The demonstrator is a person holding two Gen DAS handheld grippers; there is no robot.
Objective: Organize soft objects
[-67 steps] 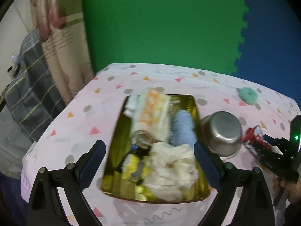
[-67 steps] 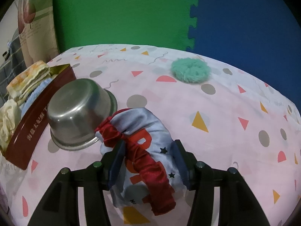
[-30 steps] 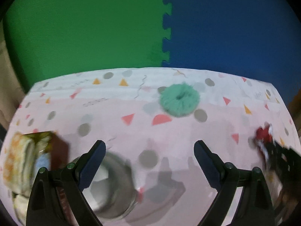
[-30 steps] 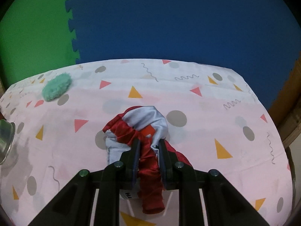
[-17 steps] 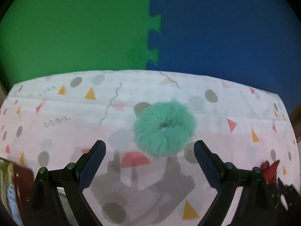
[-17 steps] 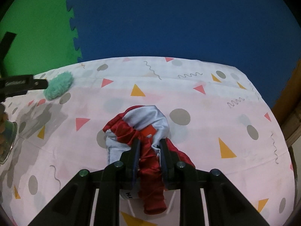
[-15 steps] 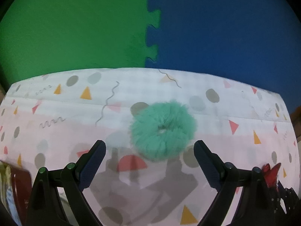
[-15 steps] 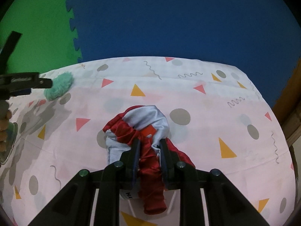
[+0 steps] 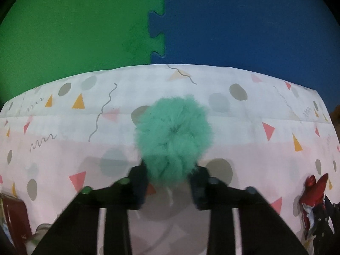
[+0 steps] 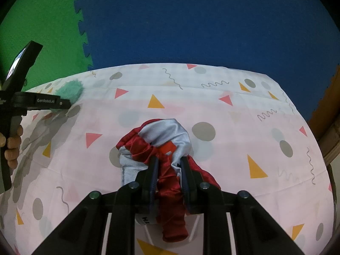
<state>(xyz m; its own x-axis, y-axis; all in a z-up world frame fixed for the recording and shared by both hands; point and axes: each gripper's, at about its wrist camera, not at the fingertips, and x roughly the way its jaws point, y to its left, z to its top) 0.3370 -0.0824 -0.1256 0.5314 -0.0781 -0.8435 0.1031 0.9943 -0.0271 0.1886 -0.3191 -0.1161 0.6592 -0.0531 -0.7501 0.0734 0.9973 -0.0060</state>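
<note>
Teal fluffy scrunchie (image 9: 173, 136) sits on the table (image 9: 255, 148) right at the tip of the left hand-held gripper (image 9: 169, 183), near edge between the fingers (image 9: 138, 182). Jaws are pulled in snug against the fluff; frame is motion-blurred but it reads as a pinch on the scrunchie's near edge.

Right hand-held gripper (image 10: 169, 177) is clamped on the red-and-silver satin cloth (image 10: 157, 146), which bunches ahead of it and trails back under the fingers, resting on the table.

Step in hand, my read: both soft items grabbed, neither lifted yet. Next move likely calls for lifting the scrunchie clear and carrying it left to the dark red tin (image 9: 14, 218) at that view's lower left edge. Grip is on pile only, so it could slip.

Surface: pink-and-white cloth with grey dots, triangles, squiggles. Behind it, green (image 9: 74, 27) and blue (image 9: 244, 21) interlocking foam mats form the backdrop.
</note>
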